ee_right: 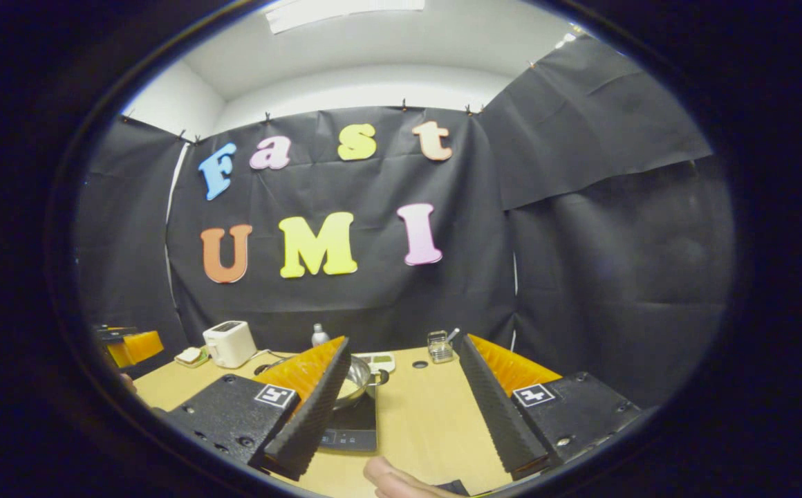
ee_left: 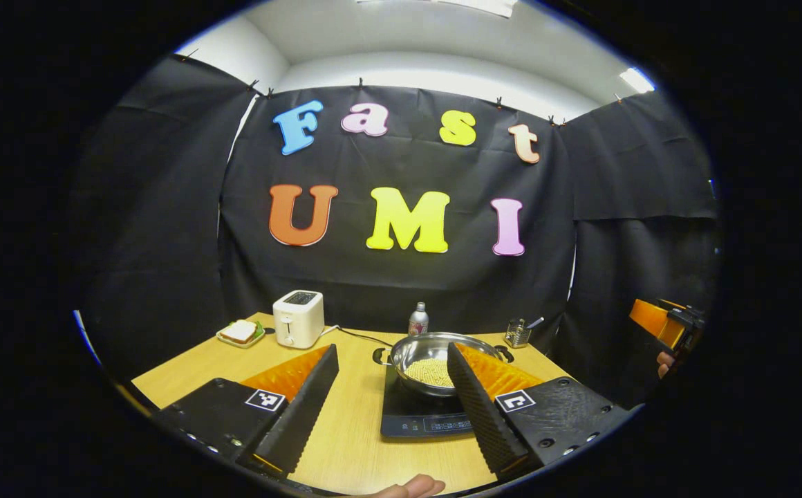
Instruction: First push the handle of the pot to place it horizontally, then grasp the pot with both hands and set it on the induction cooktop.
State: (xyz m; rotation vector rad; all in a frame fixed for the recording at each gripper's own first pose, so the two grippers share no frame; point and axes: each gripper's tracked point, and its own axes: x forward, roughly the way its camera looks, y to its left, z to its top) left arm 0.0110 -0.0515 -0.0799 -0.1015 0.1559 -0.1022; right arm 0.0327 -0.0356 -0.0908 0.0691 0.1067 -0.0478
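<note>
The steel pot (ee_left: 429,360), holding pale grains, sits on the black induction cooktop (ee_left: 418,418), with one side handle (ee_left: 379,356) to its left and one to its right. My left gripper (ee_left: 393,347) is open, held back from the pot, its right finger overlapping the pot's right side in the left gripper view. In the right gripper view the pot (ee_right: 359,379) and cooktop (ee_right: 354,430) lie low left, partly hidden by my left finger. My right gripper (ee_right: 404,339) is open and holds nothing; it also shows as the right gripper (ee_left: 664,321) at the far right.
On the wooden table (ee_left: 352,443) stand a white toaster (ee_left: 299,318), a sandwich plate (ee_left: 240,333), a small bottle (ee_left: 418,319) and a cup with a utensil (ee_left: 517,333). A small white device (ee_right: 377,361) lies behind the pot. A hand (ee_right: 394,481) shows at the bottom edge.
</note>
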